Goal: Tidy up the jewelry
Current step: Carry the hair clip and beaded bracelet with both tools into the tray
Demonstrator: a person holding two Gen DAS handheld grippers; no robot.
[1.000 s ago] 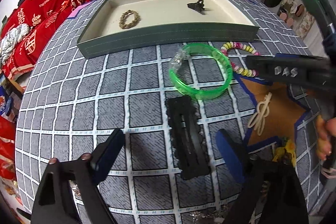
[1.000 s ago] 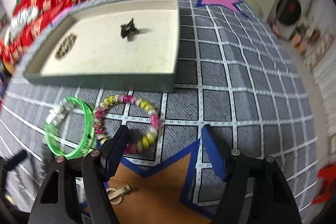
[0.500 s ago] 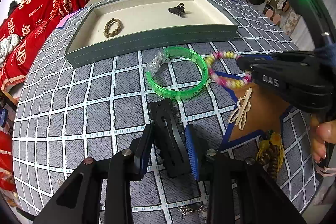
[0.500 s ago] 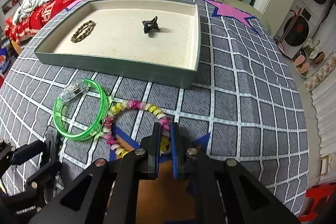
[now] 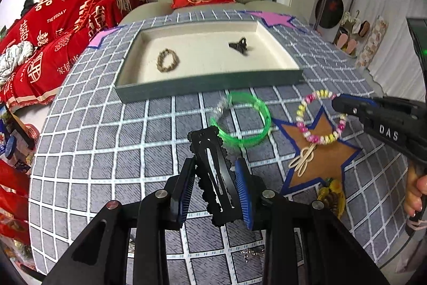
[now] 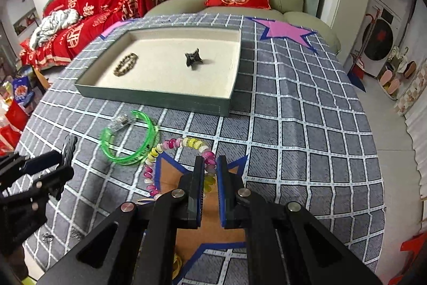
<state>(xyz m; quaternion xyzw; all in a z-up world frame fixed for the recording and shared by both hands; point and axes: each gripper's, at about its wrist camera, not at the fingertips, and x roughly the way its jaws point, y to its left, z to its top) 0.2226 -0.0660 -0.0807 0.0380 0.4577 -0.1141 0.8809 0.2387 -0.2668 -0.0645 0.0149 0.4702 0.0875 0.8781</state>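
Note:
My left gripper (image 5: 216, 191) is shut on a black hair clip (image 5: 213, 172) and holds it above the checked cloth. My right gripper (image 6: 210, 172) is shut on a pink and yellow bead bracelet (image 6: 170, 148), lifted off the cloth; the bracelet also shows in the left wrist view (image 5: 320, 122). The grey tray (image 5: 202, 86) at the back holds a brown bead bracelet (image 5: 167, 60) and a small black claw clip (image 5: 238, 45). A green bangle (image 5: 241, 122) lies on the cloth in front of the tray.
A beige hair clip (image 5: 303, 159) lies on the brown star patch (image 5: 325, 159), with a yellow ornament (image 5: 332, 194) at its near tip. A small silver chain (image 6: 48, 237) lies near the cloth's front edge. A sofa with red cushions stands behind the table.
Both grippers closed on their items and lifted them. The left raised the black hair clip off the cloth. The right raised the bead bracelet.

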